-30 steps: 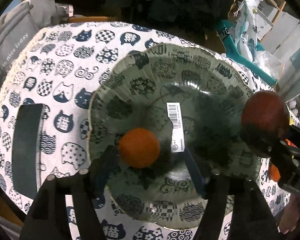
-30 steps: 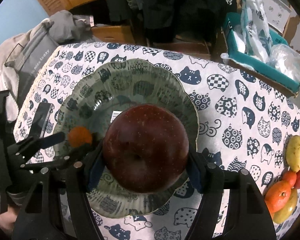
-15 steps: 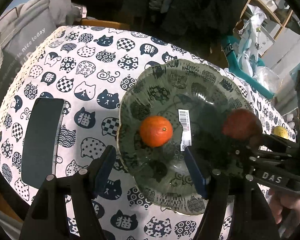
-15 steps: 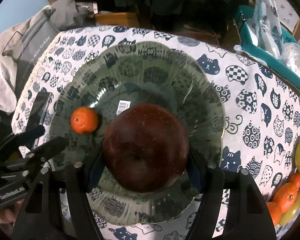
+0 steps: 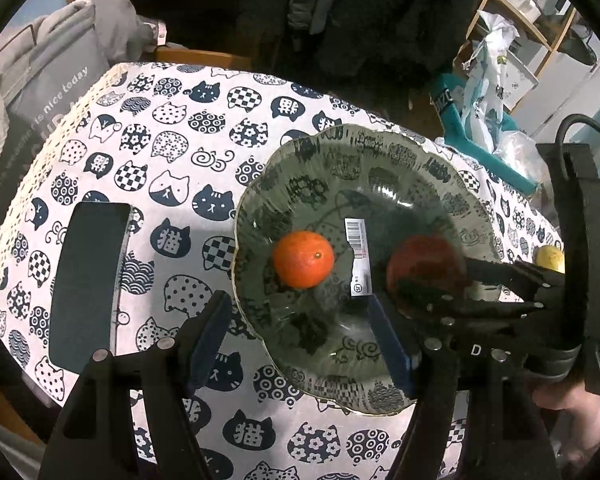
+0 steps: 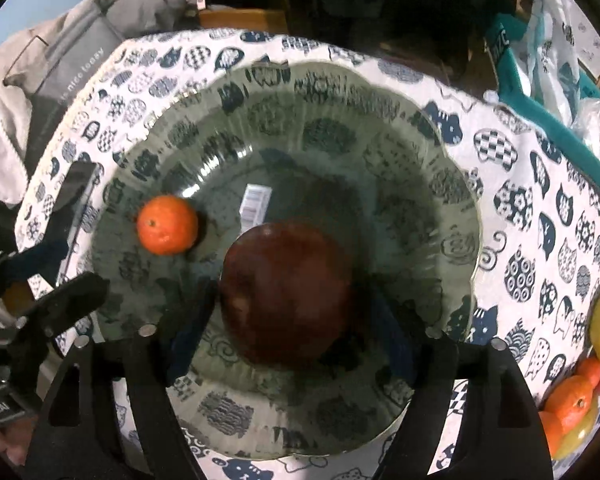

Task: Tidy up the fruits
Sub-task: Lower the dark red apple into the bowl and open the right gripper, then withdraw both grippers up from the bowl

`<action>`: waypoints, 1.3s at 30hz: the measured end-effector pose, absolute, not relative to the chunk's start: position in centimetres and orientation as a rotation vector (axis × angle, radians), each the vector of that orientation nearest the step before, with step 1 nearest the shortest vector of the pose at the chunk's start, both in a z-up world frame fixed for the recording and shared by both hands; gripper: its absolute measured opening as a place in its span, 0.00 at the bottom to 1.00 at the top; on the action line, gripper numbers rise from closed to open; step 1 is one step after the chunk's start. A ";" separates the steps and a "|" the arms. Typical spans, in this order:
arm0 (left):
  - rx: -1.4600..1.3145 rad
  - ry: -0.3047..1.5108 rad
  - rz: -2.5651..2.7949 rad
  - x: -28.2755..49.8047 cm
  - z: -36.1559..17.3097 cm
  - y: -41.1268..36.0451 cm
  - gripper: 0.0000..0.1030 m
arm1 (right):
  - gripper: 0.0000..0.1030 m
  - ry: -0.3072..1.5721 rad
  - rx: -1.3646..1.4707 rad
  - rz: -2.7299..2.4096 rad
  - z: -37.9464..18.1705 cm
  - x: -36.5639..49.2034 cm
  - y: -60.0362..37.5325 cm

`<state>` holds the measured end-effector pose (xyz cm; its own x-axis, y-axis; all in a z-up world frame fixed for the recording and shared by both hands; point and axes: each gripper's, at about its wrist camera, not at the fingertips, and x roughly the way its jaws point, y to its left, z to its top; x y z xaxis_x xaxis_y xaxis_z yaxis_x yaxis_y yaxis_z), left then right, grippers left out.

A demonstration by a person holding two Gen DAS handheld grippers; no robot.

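1. Right gripper point(image 6: 288, 320) over glass bowl point(image 6: 452, 184) – jaws just opened, gaps showing either side of dark red apple point(image 6: 288, 288); apple between them, low in bowl.
2. Orange point(image 6: 167, 225) at apple's 10 o'clock, apart.
3. Left gripper point(image 5: 300, 336) half open, empty – orange just beyond its tips at 12 o'clock.
4. Remaining fruit pile point(image 6: 580, 400) at 4 o'clock – right gripper nearer.

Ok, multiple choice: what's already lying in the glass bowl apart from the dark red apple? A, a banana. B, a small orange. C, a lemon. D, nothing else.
B: a small orange lies in the glass bowl, left of the dark red apple in the right wrist view.
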<state>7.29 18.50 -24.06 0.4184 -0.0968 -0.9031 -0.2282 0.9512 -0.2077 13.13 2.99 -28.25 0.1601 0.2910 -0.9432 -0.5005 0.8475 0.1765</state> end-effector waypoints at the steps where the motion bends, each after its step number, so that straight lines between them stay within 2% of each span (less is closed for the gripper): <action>1: -0.324 1.138 0.082 7.2 -24.0 18.6 0.70 | 0.77 1.286 -0.189 0.571 -28.0 13.1 3.0; 10: -0.331 1.108 0.090 6.8 -22.5 18.7 0.70 | 0.79 1.188 -0.111 0.594 -24.3 12.4 1.8; 20: -0.304 1.045 0.048 6.1 -19.4 16.2 0.70 | 0.79 1.026 -0.093 0.531 -17.7 10.9 -1.7; 24: -0.275 1.001 0.029 5.7 -17.5 14.7 0.77 | 0.79 0.969 -0.100 0.500 -15.6 9.9 -3.7; 39: -0.193 0.861 -0.022 3.6 -11.1 9.2 0.83 | 0.79 0.830 -0.041 0.410 -9.8 5.3 -13.3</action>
